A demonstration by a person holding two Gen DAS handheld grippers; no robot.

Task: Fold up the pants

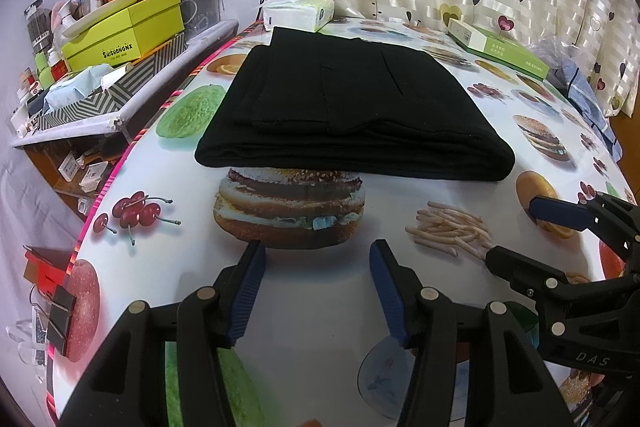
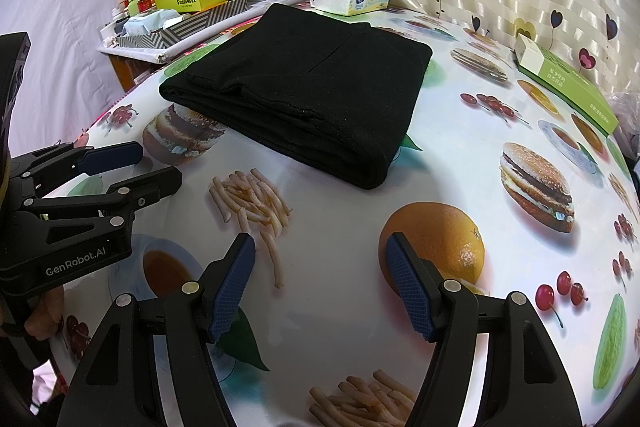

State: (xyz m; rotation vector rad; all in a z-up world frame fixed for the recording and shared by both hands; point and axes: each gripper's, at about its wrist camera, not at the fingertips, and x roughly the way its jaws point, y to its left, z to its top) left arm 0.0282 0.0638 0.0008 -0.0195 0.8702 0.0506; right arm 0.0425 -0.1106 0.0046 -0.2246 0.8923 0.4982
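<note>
Pants are lying folded into a compact stack ahead of both my grippers, so I am holding left gripper and right gripper spread wide, empty, apart from the cloth.

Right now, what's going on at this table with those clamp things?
A person holds a two-finger gripper in each hand and is folding pants. The black pants lie on the table as a neat folded stack. The left gripper and right gripper are both open, holding nothing, and sit short of the pants without touching them. A tissue pack and a green box lie beyond the pants. The folding looks finished, or nearly so.
</note>
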